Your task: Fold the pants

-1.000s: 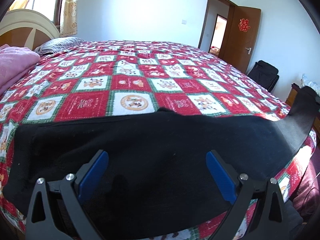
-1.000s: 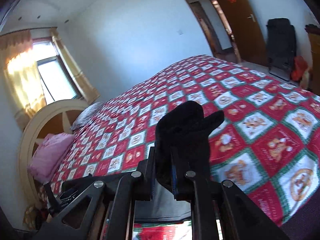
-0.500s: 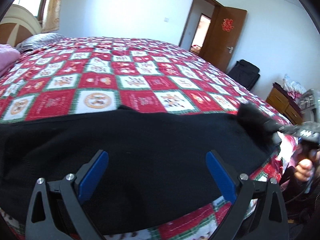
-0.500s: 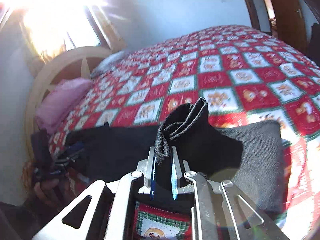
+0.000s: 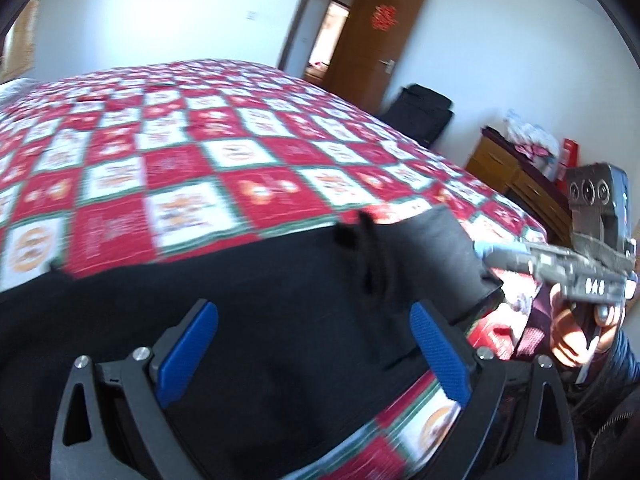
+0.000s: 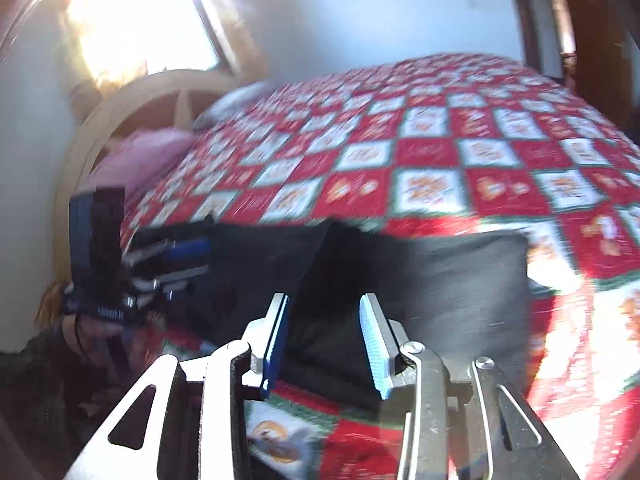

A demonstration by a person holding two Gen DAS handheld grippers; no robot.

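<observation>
Black pants lie flat along the near edge of the bed, with one end folded back over itself. My left gripper is open and empty, just above the pants. In the right wrist view the folded layer lies on the pants, and my right gripper is open and empty just in front of it. The left gripper shows at the left of that view, and the right gripper shows at the right of the left wrist view.
The bed has a red and white checked quilt. A pink blanket and a curved headboard are at the bed's head. A wooden dresser, a black bag and an open door are past the foot.
My right gripper carried the pant end over the pants, laid it down and opened. The left gripper stayed open and turned right.
</observation>
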